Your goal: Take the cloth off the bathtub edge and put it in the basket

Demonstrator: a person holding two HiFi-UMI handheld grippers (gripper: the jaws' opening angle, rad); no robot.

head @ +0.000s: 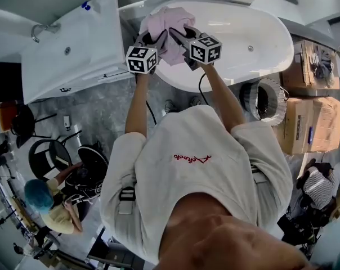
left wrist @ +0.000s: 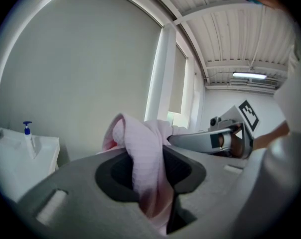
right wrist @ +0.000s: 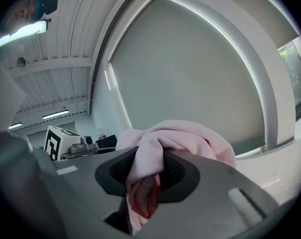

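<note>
We have the pale pink waffle-weave cloth (head: 169,22) pinched fast in both the left gripper (head: 149,39) and the right gripper (head: 179,38), held up over the white oval bathtub (head: 254,44) at the frame's top, so next we must carry it to what we take for the round openwork basket (head: 264,97) at centre right and let go.

The hollow of the white oval bathtub (head: 260,32) lies bare beneath the left gripper (head: 151,40) and right gripper (head: 178,36), which sit close together, both clamped on one pink cloth (head: 167,22). The round grey woven basket (head: 274,103) stands just outside the tub's near rim, to the person's right, hemmed in by brown cardboard boxes (head: 313,125) on its right. A white rectangular tub (head: 74,49) bounds the left, and the grey marbled floor (head: 102,106) between the tubs is open.
</note>
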